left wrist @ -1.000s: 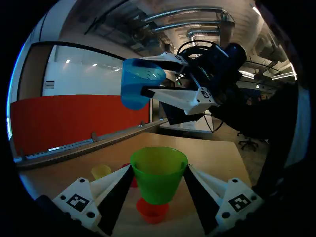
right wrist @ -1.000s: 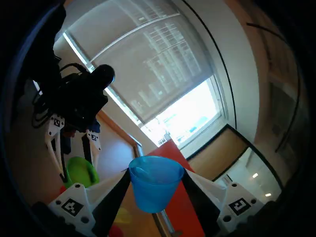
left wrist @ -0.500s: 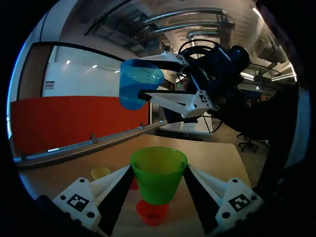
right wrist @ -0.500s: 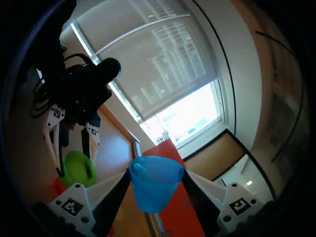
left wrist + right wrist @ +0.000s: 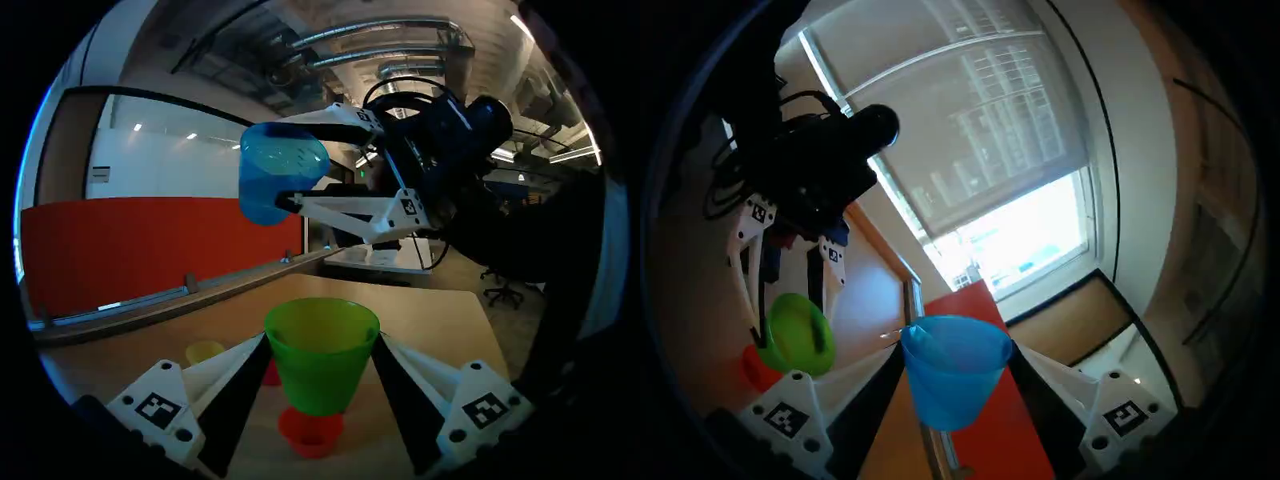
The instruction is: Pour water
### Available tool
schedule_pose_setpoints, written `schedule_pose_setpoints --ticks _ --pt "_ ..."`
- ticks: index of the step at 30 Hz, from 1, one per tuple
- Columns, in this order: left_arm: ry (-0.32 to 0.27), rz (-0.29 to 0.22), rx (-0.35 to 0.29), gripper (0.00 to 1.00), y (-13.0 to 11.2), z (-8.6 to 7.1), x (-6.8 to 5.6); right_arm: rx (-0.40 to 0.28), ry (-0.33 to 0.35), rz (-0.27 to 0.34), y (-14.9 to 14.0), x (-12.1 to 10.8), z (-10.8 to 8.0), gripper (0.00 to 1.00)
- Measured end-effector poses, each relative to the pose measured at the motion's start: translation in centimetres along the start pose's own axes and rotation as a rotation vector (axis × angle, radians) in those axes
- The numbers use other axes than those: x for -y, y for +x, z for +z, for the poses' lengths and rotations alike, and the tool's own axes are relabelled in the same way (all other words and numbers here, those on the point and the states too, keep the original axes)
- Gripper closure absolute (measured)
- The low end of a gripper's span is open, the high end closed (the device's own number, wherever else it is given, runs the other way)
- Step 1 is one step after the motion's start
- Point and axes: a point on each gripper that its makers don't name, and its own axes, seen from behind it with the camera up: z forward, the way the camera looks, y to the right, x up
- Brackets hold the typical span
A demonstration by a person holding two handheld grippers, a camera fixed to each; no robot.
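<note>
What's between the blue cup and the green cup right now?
Bare air, seen in the left gripper view: blue cup hangs tilted, higher than green cup, with no water stream visible.

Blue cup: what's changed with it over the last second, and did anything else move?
The blue cup, shut in the right tongs, has edged left and tipped slightly further over. No water visibly leaves it. Nothing was grabbed or let go. Unchanged: the left tongs hold the green cup upright, with the orange cup below it on the table; the yellow cup sits as before.
</note>
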Motion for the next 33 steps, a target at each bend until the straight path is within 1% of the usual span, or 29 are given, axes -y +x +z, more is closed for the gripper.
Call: schedule_pose_setpoints --ticks 8,33 --pt "0.002 0.002 -0.001 0.14 -0.04 0.13 0.04 0.003 0.003 -0.036 0.02 0.04 0.02 0.07" --pt "0.003 0.007 0.002 0.14 0.05 0.22 0.01 0.005 -0.005 -0.107 0.1 -0.06 -0.12 0.07"
